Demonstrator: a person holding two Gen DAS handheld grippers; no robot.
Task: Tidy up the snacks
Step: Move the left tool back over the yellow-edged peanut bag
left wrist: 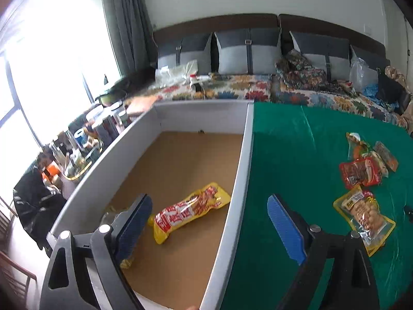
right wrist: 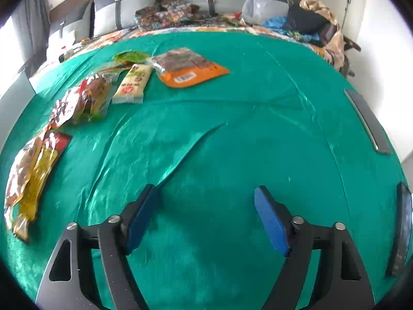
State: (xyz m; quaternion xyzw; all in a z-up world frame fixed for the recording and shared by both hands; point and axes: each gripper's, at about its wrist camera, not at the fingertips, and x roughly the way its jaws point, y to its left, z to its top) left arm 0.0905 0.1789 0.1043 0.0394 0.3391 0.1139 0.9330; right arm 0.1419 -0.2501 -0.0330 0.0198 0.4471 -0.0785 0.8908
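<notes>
So far, left wrist view: one yellow snack packet [left wrist: 189, 210] lies flat on the cardboard floor of the white-walled box [left wrist: 240, 175], close to the box's right wall. A second, paler packet edge shows by the box's near-left corner, mostly hidden behind the left finger, so its kind cannot be told. Outside the box, to the right of its wall, three or more packets sit on the green cloth [left wrist: 296, 155]: a red packet [left wrist: 360, 171] furthest from the box among smaller ones, and a clear yellow-edged packet [left wrist: 364, 215] nearer the camera. Judgement: early stage, most snacks not boxed yet. Left tongs [left wrist: 209, 222] stand wide apart, nothing between them, pitched down and straddling the box's right wall: one finger over the interior, the other over the cloth

Right wrist view: the box is barely in frame, at the far-left edge only. A row of packets runs along the left of the cloth: orange-edged packet [right wrist: 189, 68] furthest back, cream packet [right wrist: 134, 84] beside it, brown and yellow packets [right wrist: 31, 178] nearest. Right tongs [right wrist: 206, 215] are spread, empty, angled down over bare cloth, well apart from the row. Judgement: positioned for a next pick, target undecided
</notes>
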